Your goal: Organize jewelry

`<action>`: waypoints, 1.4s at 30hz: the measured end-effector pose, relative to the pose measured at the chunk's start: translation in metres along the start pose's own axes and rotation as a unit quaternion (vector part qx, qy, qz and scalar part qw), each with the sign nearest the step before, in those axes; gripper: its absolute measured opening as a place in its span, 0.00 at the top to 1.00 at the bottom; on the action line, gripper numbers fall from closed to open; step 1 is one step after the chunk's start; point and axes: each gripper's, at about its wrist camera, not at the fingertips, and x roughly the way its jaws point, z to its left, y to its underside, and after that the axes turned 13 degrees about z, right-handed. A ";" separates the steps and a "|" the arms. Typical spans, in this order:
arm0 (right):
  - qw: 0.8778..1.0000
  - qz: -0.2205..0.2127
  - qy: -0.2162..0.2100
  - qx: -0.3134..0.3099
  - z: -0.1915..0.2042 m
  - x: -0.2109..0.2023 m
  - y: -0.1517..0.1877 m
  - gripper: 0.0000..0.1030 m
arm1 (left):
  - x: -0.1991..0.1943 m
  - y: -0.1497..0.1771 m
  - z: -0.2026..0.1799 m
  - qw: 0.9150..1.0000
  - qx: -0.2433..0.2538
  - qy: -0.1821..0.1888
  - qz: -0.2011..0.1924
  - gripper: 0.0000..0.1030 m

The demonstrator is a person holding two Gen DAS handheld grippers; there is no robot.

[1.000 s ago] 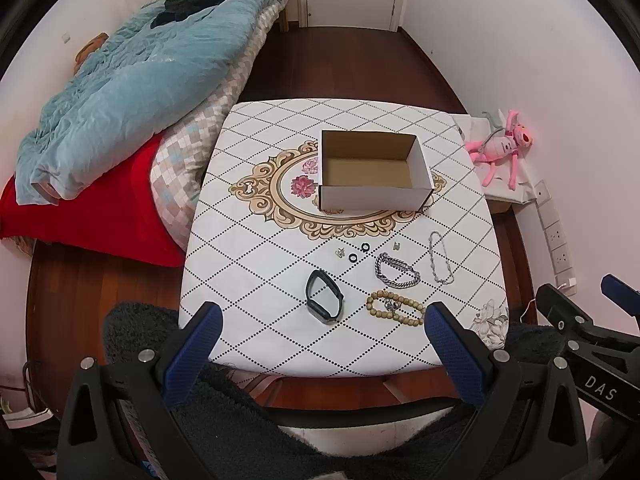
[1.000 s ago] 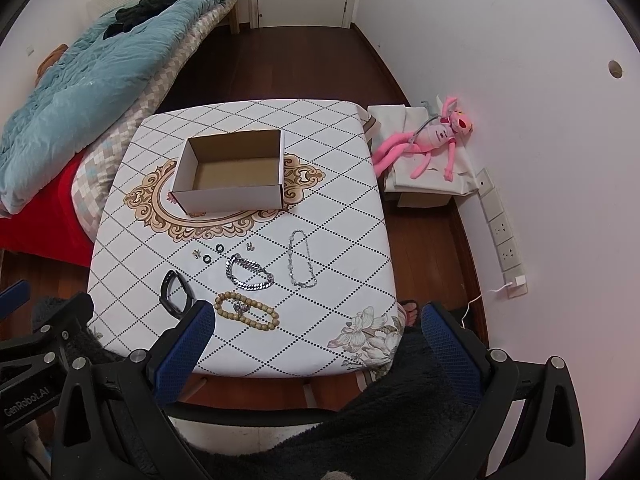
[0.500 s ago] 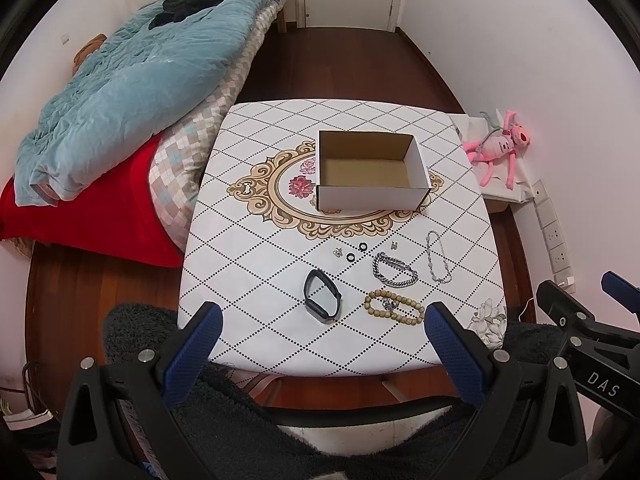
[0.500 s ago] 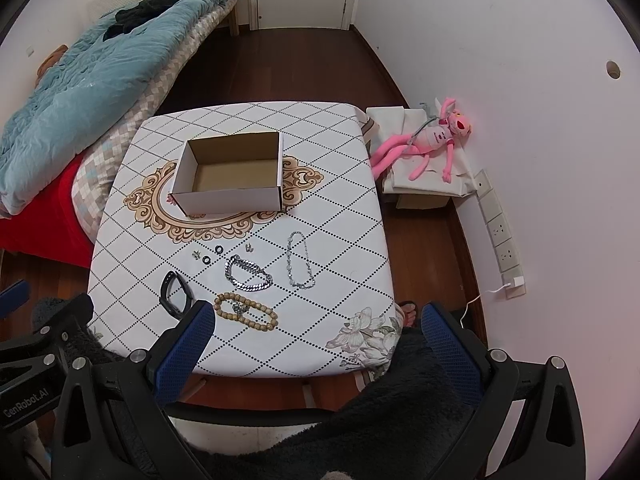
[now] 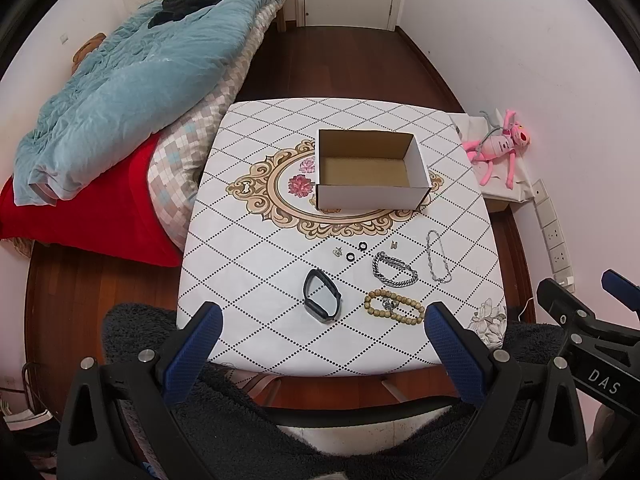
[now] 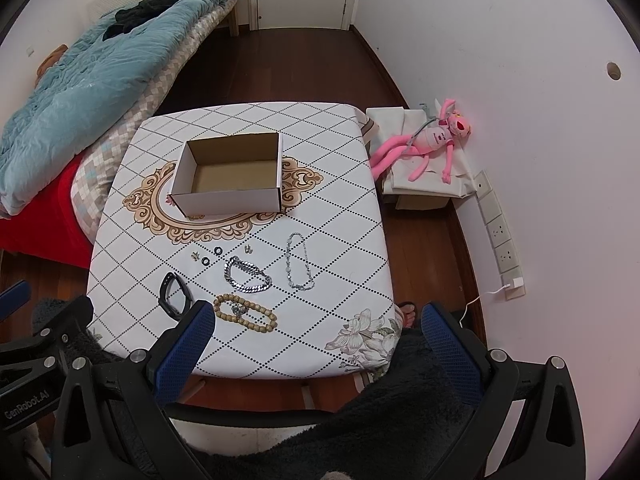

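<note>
White walls and dark wood flooring surround the bench [image 5: 248,264], which carries a diamond-pattern cloth with a gold oval motif. Your left gripper [image 5: 320,318] and right gripper [image 6: 316,318] both hang above the near edge of the bench, each with its fingers spread wide and gripping nothing.

An open cardboard box [image 5: 370,194] sits on the gold motif, upright, with only its bare floor visible inside. All jewelry lies on the cloth between the box and the near edge:

- 1 black band [image 5: 322,295], nearest your left gripper.
- 1 wooden bead bracelet [image 5: 394,306], just right of the black band.
- 1 heavy silver chain bracelet [image 5: 394,270], beyond the beads.
- 1 thin silver chain [image 5: 438,257], farthest right.
- 2 small black rings [image 5: 356,251] and 2 small metal pieces, too small to identify, nearest the box.

A bed with a blue quilt [image 5: 132,76] stands to the left. A pink plush toy [image 6: 430,142] lies to the right, against the wall.
</note>
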 end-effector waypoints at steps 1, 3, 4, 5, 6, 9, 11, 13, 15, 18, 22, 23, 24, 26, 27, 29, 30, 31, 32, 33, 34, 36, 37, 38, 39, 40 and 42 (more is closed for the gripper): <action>1.000 0.000 -0.001 0.000 -0.001 0.000 0.000 0.00 | 0.000 0.001 0.000 1.000 0.000 0.000 0.000 0.00; 1.000 0.000 0.001 0.000 -0.001 -0.001 -0.001 0.00 | 0.001 0.001 0.000 1.000 0.000 0.000 0.000 0.00; 1.000 0.000 0.000 0.000 -0.001 -0.001 -0.001 0.00 | 0.001 0.001 0.000 1.000 0.000 0.001 0.000 0.00; 1.000 0.000 -0.001 0.000 0.000 0.000 0.000 0.00 | 0.001 0.001 0.000 1.000 0.000 0.000 0.000 0.00; 1.000 0.000 0.000 0.001 0.000 0.000 0.000 0.00 | 0.001 0.001 0.000 1.000 0.001 0.000 -0.001 0.00; 1.000 0.000 0.000 0.001 -0.001 -0.001 0.000 0.00 | 0.002 0.002 0.000 1.000 0.001 0.000 0.000 0.00; 1.000 -0.001 0.001 0.000 0.000 -0.001 0.000 0.00 | 0.002 0.002 -0.001 1.000 -0.001 0.000 0.001 0.00; 1.000 -0.001 -0.002 0.003 -0.001 -0.001 -0.001 0.00 | 0.004 0.003 0.000 1.000 -0.002 -0.001 0.000 0.00; 1.000 -0.001 -0.007 0.009 -0.004 0.002 -0.004 0.00 | 0.009 0.000 0.002 1.000 -0.002 -0.006 -0.001 0.00; 1.000 0.008 -0.019 0.023 -0.007 0.018 -0.012 0.00 | 0.027 -0.014 0.008 1.000 -0.008 -0.025 -0.008 0.00; 0.998 0.034 -0.030 0.034 -0.005 0.059 -0.031 0.00 | 0.065 -0.037 0.019 0.998 -0.018 -0.059 0.001 0.00; 0.998 0.043 -0.031 0.035 -0.003 0.072 -0.034 0.00 | 0.079 -0.042 0.022 0.998 -0.020 -0.064 0.011 0.00; 0.997 0.054 -0.032 0.034 0.000 0.085 -0.037 0.00 | 0.092 -0.045 0.025 0.997 -0.020 -0.067 0.021 0.00; 0.996 0.079 -0.035 0.030 0.006 0.114 -0.042 0.03 | 0.118 -0.048 0.031 0.996 -0.021 -0.065 0.050 0.01; 0.994 0.098 -0.038 0.029 0.010 0.132 -0.043 0.08 | 0.130 -0.048 0.033 0.996 -0.021 -0.059 0.061 0.01; 0.990 0.128 -0.045 0.032 0.015 0.162 -0.041 0.17 | 0.150 -0.046 0.036 0.995 -0.025 -0.054 0.082 0.08; 0.988 0.145 -0.053 0.033 0.017 0.179 -0.038 0.23 | 0.160 -0.044 0.038 0.994 -0.026 -0.046 0.093 0.17; 0.985 0.159 -0.064 0.037 0.019 0.194 -0.034 0.28 | 0.166 -0.042 0.039 0.994 -0.028 -0.041 0.102 0.23; 0.982 0.170 -0.068 0.040 0.021 0.206 -0.030 0.30 | 0.174 -0.040 0.040 0.992 -0.031 -0.036 0.115 0.32; 0.981 0.179 -0.071 0.040 0.023 0.215 -0.026 0.34 | 0.183 -0.037 0.043 0.991 -0.036 -0.023 0.127 0.36; 0.979 0.185 -0.074 0.042 0.025 0.225 -0.021 0.38 | 0.188 -0.035 0.043 0.990 -0.039 -0.014 0.132 0.39; 0.977 0.194 -0.079 0.045 0.027 0.238 -0.015 0.40 | 0.198 -0.032 0.043 0.988 -0.044 0.002 0.147 0.46; 0.975 0.200 -0.082 0.048 0.028 0.245 -0.011 0.43 | 0.202 -0.031 0.043 0.988 -0.046 0.008 0.150 0.46; 0.974 0.202 -0.084 0.048 0.028 0.249 -0.010 0.44 | 0.205 -0.030 0.043 0.987 -0.048 0.014 0.153 0.46; 0.973 0.205 -0.089 0.050 0.029 0.253 -0.007 0.46 | 0.209 -0.030 0.042 0.986 -0.049 0.017 0.156 0.46; 0.973 0.207 -0.089 0.050 0.030 0.256 -0.005 0.48 | 0.213 -0.029 0.040 0.985 -0.050 0.021 0.161 0.46; 0.972 0.209 -0.094 0.049 0.032 0.263 -0.001 0.51 | 0.217 -0.029 0.038 0.985 -0.049 0.022 0.161 0.47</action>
